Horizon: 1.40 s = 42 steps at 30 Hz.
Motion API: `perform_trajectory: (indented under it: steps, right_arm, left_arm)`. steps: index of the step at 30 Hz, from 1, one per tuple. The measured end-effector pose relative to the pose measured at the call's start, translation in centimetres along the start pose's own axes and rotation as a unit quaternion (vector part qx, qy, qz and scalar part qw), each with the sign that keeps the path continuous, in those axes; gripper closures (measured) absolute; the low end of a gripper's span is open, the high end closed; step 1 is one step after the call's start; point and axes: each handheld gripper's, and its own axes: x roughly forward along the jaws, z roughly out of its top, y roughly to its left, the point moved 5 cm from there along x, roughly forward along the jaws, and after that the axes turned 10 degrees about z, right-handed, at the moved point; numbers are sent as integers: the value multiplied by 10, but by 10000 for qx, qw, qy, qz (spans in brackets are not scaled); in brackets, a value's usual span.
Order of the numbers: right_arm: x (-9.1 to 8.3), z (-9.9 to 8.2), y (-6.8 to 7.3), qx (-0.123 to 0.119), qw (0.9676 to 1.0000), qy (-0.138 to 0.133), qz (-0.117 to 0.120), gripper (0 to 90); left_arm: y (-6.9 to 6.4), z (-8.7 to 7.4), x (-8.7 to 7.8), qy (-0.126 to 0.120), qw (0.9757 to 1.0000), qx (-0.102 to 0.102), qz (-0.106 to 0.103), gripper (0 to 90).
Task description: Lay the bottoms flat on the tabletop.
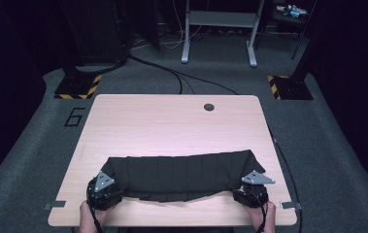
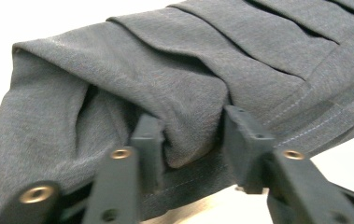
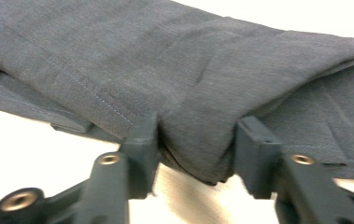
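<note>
A dark grey pleated garment (image 1: 181, 174) lies spread in a wide band across the near part of the wooden table (image 1: 172, 126). My left gripper (image 1: 105, 189) sits at its left end, and in the left gripper view (image 2: 191, 135) a bunched fold of the cloth (image 2: 184, 93) is pinched between the two jaws. My right gripper (image 1: 252, 187) sits at the right end; in the right gripper view (image 3: 195, 135) the jaws squeeze a thick fold of the cloth (image 3: 202, 93) just above the tabletop. A hand holds each gripper at the table's near edge.
A round cable hole (image 1: 209, 107) sits near the table's far edge. Beyond the table are a grey stand's legs (image 1: 219, 29), floor cables (image 1: 172, 73) and two yellow-and-black striped bases (image 1: 78, 87) (image 1: 288, 86). A "6" (image 1: 75, 116) is marked on the carpet at left.
</note>
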Motion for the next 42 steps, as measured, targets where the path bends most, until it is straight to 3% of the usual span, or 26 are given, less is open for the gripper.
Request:
perform_trajectory:
  steps: [7,12,20,28,42]
  right_arm:
    - [-1,0,2,-151,9999,32,-31,687]
    - [-3,2,2,-165,9998,-66,-41,746]
    - [-11,12,3,-232,9995,-235,-12,767]
    - [-20,32,-1,-212,9990,-390,51,771]
    - [-21,70,-15,-109,9995,-293,96,773]
  left_arm:
    - [-2,4,-1,-50,9997,199,103,770]
    - [0,7,-4,-127,9999,83,-19,785]
    - [7,17,-10,-286,9993,-105,-217,792]
    - [13,35,-14,-368,9989,-103,-262,795]
    - [30,69,-7,-382,9981,-177,-441,794]
